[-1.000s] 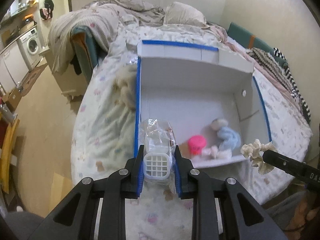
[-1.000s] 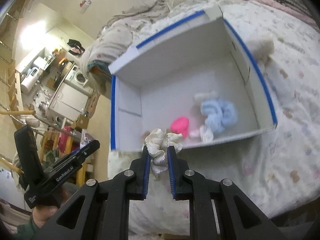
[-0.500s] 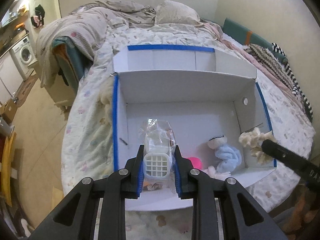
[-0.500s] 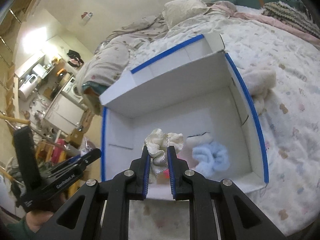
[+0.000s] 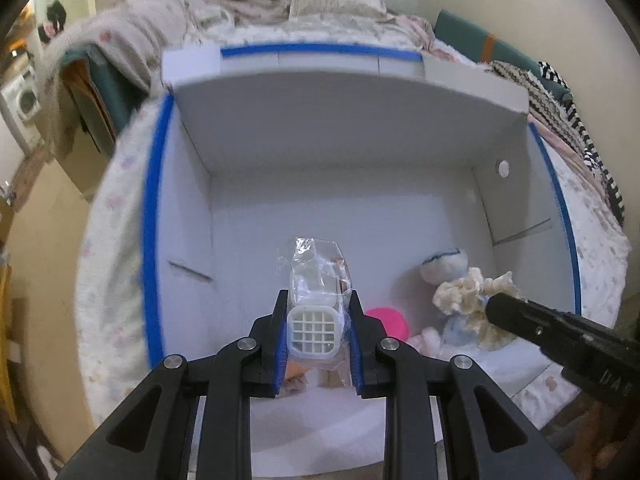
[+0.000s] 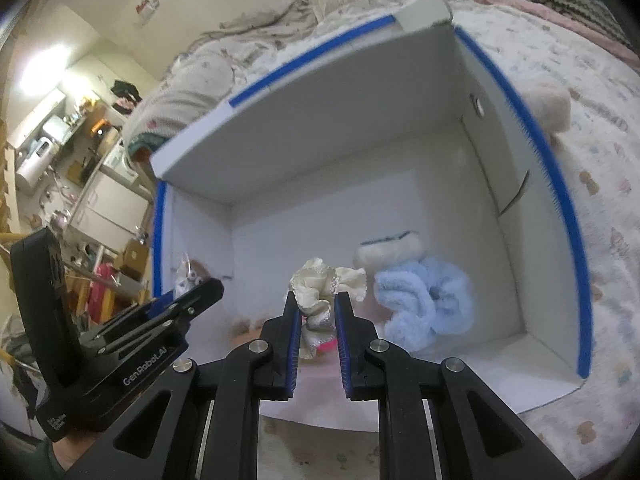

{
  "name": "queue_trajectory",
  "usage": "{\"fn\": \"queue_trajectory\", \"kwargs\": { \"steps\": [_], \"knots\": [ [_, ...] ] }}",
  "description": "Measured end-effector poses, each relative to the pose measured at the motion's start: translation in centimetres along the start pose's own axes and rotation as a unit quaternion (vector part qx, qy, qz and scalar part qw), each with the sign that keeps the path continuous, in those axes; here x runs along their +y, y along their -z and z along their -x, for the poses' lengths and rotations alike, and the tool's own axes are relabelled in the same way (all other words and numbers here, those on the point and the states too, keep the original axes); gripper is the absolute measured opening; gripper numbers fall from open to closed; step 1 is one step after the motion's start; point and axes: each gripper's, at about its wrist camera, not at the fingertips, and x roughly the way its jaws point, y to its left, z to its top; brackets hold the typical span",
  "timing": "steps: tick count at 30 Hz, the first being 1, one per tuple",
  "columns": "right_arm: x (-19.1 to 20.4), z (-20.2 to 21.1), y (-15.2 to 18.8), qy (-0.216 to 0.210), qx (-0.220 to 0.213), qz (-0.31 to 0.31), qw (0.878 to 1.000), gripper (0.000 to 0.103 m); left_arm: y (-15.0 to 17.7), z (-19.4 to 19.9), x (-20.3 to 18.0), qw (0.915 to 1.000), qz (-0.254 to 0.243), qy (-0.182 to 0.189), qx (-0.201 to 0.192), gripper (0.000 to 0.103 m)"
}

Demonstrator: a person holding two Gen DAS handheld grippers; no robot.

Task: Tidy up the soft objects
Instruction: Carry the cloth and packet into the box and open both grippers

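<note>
The box [image 5: 248, 184] is white inside, with blue tape along its rims. The left tool [image 5: 317, 338] is black with blue pads; its packet [image 5: 316, 276] is clear plastic over a white grid-faced piece. The right tool [image 6: 316, 328], likewise black with blue pads, carries a cream scrunchie [image 6: 326, 284]. At its 2 o'clock lies a pale blue fluffy cloth [image 6: 428, 300]. A pink lid [image 5: 390, 322] sits at 3 o'clock of the left tool. The bed [image 6: 600, 128] cover is white with small pastel prints.
</note>
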Motion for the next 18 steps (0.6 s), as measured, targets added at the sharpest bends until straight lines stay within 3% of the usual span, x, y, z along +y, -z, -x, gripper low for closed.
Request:
{"fn": "queue_trajectory", "kwargs": {
  "steps": [18],
  "knots": [
    [-0.2,-3.3,0.6,0.028,0.053,0.0,0.998,0.019,0.4,-2.8,0.0,0.9997,0.007,-0.012,0.021,0.022]
  ]
}}
